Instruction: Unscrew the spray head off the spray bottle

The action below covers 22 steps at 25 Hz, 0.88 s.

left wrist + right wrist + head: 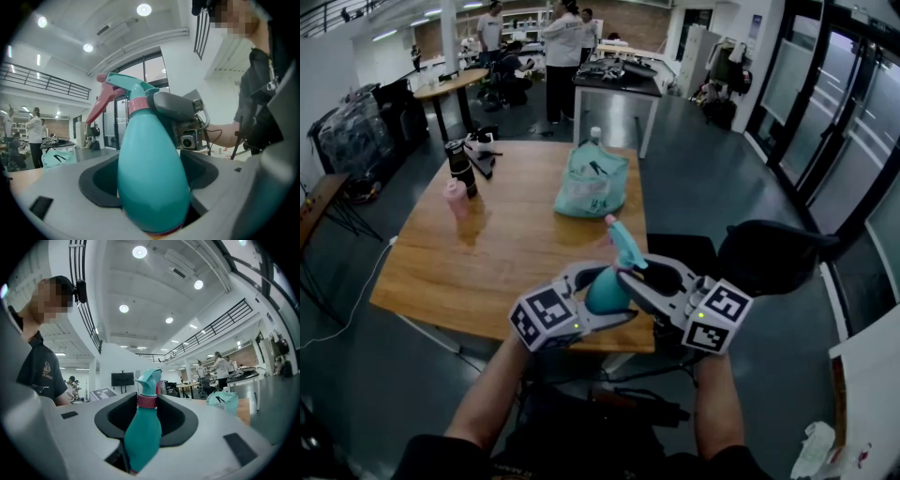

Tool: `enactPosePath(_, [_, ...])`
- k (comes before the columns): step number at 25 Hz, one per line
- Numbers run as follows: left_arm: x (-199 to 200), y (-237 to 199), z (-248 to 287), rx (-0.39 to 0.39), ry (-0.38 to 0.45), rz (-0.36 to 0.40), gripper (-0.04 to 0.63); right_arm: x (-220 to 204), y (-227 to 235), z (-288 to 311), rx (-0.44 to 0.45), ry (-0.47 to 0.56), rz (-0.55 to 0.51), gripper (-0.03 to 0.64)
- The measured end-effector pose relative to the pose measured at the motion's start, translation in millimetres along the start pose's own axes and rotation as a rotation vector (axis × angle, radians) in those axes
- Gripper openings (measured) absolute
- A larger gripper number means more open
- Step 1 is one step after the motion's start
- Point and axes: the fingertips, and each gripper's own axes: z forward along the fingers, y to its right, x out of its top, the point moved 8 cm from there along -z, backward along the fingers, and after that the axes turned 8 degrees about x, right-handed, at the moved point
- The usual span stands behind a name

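I hold a teal spray bottle (605, 292) in the air over the near edge of the wooden table (487, 272), tilted a little. Its body (152, 178) fills my left gripper (592, 309), which is shut on it. The teal spray head (626, 246) has a pink collar (138, 104) and a red trigger (101, 105) pointing away from me. My right gripper (630, 281) reaches in from the right and is shut on the neck at the collar (146, 401). One of its dark fingers (176, 108) presses against the collar. The bottle's base is hidden in the jaws.
On the table's far side lie a teal bag (592, 183), a black flask (461, 167), a small pink bottle (455, 197) and a black-and-white device (483, 148). A black chair (769, 253) stands right of the table. People (562, 47) stand at benches far behind.
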Motion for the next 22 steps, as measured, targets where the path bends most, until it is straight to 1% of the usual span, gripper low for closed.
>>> enactPosePath(6, [5.4, 10.7, -5.4, -0.126, 0.023, 0.012, 0.397, 1.4, -5.3, -7.2, 0.159, 0.015, -0.012, 0.141])
enactPosePath(8, [6.0, 14.3, -6.1, -0.153, 0.025, 0.018, 0.397, 1.4, -7.4, -8.9, 0.194, 0.01, -0.02, 0.141])
enactPosePath(10, [5.9, 16.4, -5.9, -0.162, 0.028, 0.022, 0.397, 1.1, -8.8, -10.1, 0.212, 0.01, -0.027, 0.141])
enactPosePath(12, [5.7, 16.1, -5.4, -0.151, 0.037, 0.015, 0.396, 1.0, -8.6, -10.4, 0.202, 0.018, -0.032, 0.141])
enactPosePath(16, [5.6, 12.1, -3.5, -0.103, 0.063, -0.001, 0.396, 0.9, -8.5, -8.9, 0.149, 0.035, -0.043, 0.142])
enactPosePath(19, [6.3, 8.9, -3.0, -0.053, 0.075, -0.016, 0.397, 3.9, -9.2, -8.0, 0.111, 0.042, -0.049, 0.17])
enactPosePath(22, [6.1, 4.4, -1.9, 0.015, 0.076, -0.021, 0.396, 5.5, -8.8, -8.5, 0.045, 0.034, -0.07, 0.17])
